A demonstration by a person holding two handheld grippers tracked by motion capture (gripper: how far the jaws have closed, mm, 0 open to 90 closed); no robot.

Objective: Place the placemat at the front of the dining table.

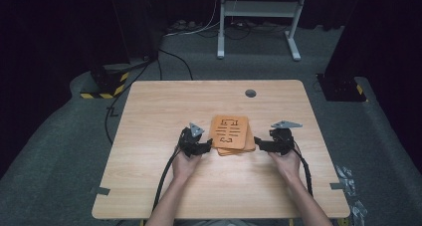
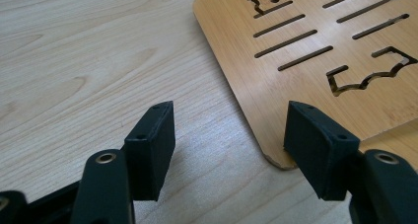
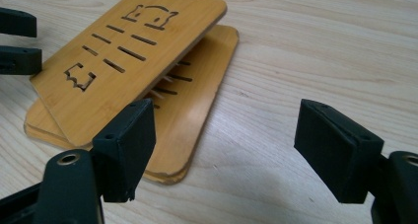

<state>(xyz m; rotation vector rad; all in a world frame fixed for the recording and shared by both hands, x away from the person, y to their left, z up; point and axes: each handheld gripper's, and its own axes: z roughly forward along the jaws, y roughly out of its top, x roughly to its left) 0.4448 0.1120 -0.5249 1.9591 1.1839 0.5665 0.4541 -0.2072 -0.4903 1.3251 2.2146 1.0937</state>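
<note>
Your wooden table [image 1: 149, 186] carries a skewed stack of slotted bamboo boards [image 1: 230, 134] near its middle; you can count at least two, perhaps three. Your left gripper [image 1: 208, 145] sits at the stack's left edge, your right gripper [image 1: 257, 143] at its right, both with jaws spread and gripping nothing.

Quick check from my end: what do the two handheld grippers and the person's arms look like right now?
Both are black two-jaw tools. The left gripper and right gripper each carry a grey three-cornered plate on top and trail a black cable back along the forearm. Up close, the jaws are blocky matte pads with small holes along their edges, mounted on arms with brass-coloured rivets. The forearms are bare, no sleeves in view.
</note>
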